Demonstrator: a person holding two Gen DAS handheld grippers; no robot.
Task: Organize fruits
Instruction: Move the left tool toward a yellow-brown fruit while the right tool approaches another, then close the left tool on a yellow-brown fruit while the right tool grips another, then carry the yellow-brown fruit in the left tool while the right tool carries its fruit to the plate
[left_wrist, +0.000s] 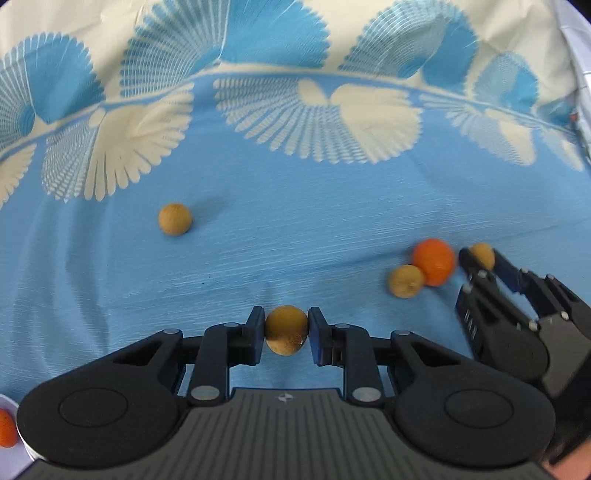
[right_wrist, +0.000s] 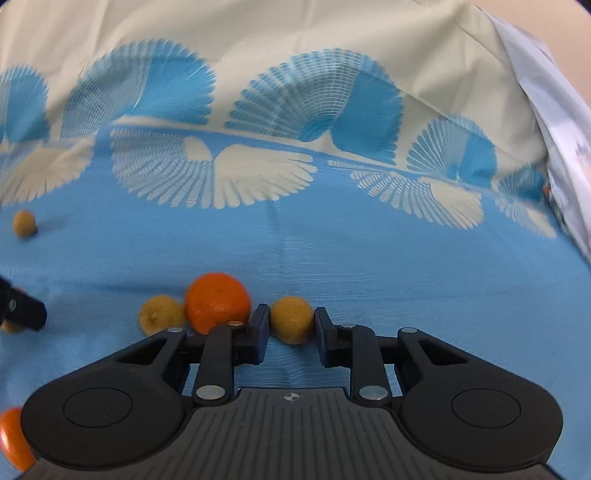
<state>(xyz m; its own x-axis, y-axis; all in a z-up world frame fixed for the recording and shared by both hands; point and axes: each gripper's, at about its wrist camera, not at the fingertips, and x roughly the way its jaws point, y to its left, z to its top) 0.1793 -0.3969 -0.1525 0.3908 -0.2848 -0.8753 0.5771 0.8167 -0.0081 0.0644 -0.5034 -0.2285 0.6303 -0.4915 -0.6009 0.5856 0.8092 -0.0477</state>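
Two grippers close on fruit scattered over a blue-and-cream fan-patterned cloth (left_wrist: 295, 240) — the left gripper (left_wrist: 286, 329) has its fingers clenched on a small, dull-yellow round fruit (left_wrist: 286, 328), the right gripper (right_wrist: 291, 321) grasping a matching one (right_wrist: 291, 319). Just beside it sit a glossy orange (right_wrist: 217, 301) and another yellow fruit (right_wrist: 160, 314); a fourth (left_wrist: 175, 218) lies well apart.

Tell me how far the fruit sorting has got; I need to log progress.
Early stage. Done: little shows; an orange sits at the left wrist view's lower-left edge on something white. In hand: the left gripper and right gripper each clamp a small tan fruit. Left: another tan fruit, one more beside a loose orange, all on the blue cloth.
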